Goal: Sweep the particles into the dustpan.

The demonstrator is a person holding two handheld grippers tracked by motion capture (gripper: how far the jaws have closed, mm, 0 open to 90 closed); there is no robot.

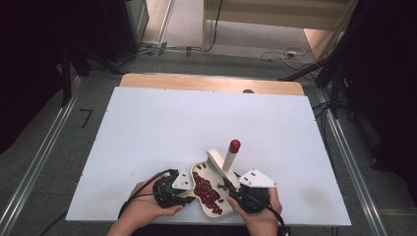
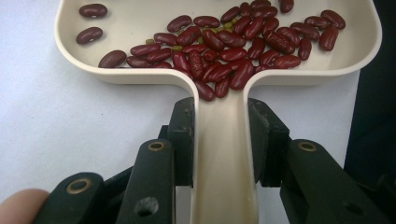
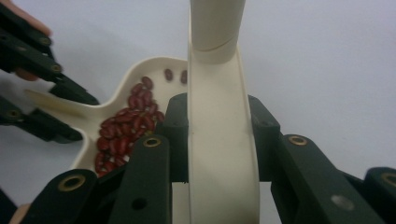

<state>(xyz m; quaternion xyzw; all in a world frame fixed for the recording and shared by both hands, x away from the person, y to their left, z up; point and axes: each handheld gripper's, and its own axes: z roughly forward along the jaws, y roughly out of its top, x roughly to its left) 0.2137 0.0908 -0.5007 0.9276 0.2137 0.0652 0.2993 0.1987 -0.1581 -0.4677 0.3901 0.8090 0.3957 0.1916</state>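
**Two grippers, two cream scoops, one load of beans**

The white-covered desk fills the middle of the high view, and all the work sits at its 6 o'clock edge. There the left gripper comes in from about 7 o'clock and the right gripper from about 5 o'clock.

The left gripper's jaws pinch the channel-shaped handle of a flat cream scoop tray; in the left gripper view both pads press on the handle's sides. The tray lies on the desk between the two grippers.

The right gripper's jaws clamp a second cream scoop, which rises toward 12 o'clock, tilted, above the tray. A round handle with a red tip tops it.

Red kidney beans lie heaped in the tray, a few spilling into the handle channel; two sit apart at its 10 o'clock corner.
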